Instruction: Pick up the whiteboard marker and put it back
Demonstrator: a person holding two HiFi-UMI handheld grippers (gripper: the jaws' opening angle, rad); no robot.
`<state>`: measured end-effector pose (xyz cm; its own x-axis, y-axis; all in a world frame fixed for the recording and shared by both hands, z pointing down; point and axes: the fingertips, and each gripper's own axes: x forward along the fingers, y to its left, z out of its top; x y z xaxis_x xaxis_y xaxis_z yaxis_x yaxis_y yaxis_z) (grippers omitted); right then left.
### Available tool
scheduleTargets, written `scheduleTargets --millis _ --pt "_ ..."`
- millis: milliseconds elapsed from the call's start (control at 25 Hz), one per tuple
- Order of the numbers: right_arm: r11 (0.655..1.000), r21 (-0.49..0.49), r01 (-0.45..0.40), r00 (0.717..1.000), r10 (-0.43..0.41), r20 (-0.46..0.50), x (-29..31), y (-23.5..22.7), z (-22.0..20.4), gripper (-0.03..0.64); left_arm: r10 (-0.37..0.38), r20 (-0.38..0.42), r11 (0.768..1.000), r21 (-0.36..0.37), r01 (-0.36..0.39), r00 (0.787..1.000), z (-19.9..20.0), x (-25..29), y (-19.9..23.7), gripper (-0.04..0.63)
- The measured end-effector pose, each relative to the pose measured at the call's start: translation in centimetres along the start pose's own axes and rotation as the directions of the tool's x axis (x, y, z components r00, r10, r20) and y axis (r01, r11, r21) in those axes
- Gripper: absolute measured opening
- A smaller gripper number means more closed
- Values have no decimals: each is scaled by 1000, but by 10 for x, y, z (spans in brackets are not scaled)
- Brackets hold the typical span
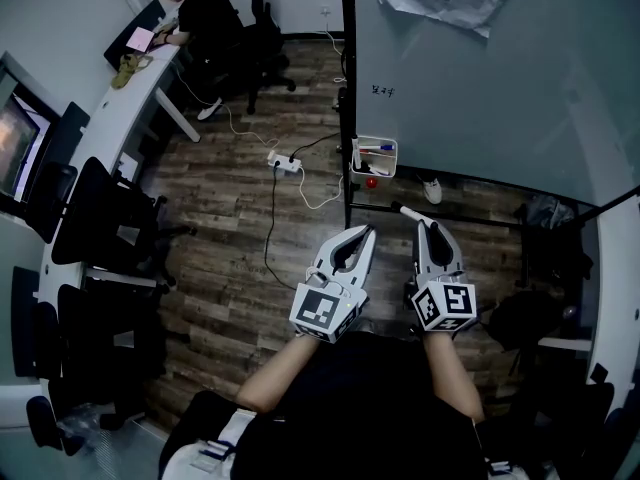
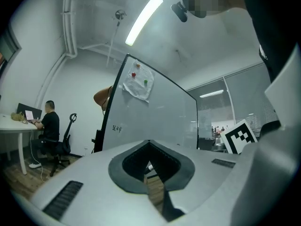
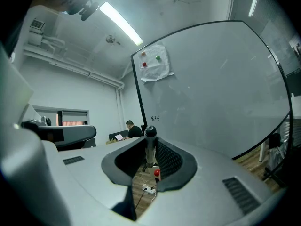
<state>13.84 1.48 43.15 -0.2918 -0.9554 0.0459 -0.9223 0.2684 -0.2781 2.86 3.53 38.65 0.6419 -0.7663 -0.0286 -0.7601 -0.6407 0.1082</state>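
Between the jaws of the right tool (image 1: pixel 433 232) sits the whiteboard marker (image 1: pixel 412 214), pinched across its barrel. In the right gripper view it stands upright in the hollow of the jaws with a dark rounded end on top. In the head view one pale end pokes out to the left of the jaw tips. Just to the left, the left tool (image 1: pixel 366 234) is held level with its jaws pressed together on nothing.

So the pick-up half of the task looks done: the marker is off any surface and firmly carried. The putting back is not yet done.

Farther out, beyond both tools, a small white holder (image 1: pixel 375 158) hangs at the lower left corner of the whiteboard (image 1: pixel 480 88). Other markers lie in it, and a red round thing (image 1: pixel 372 181) sits just beneath. That holder is most likely where the marker belongs. The marker is apart from it, touching neither holder nor board.

What seems left is to carry the marker across to the holder, turn it to lie along the opening, lower it in and spread the jaws. On the wooden floor (image 1: pixel 230 258) to the far left, a power strip (image 1: pixel 285 163) and its cables stay clear of that path.
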Motion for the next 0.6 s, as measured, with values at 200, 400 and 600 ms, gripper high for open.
scheduleTargets --millis 200,400,600 --pt "1000 3 5 1000 -5 -6 8 -2 -2 77 -2 -11 1000 -1 2 1000 -4 5 8 8" --pt "1000 -1 17 1000 -17 -17 24 -5 -5 77 -4 -14 1000 -1 4 1000 -3 14 24 8" --pt "999 -7 38 999 -39 -30 48 -9 -10 77 -17 -25 1000 -4 17 1000 -7 30 45 8"
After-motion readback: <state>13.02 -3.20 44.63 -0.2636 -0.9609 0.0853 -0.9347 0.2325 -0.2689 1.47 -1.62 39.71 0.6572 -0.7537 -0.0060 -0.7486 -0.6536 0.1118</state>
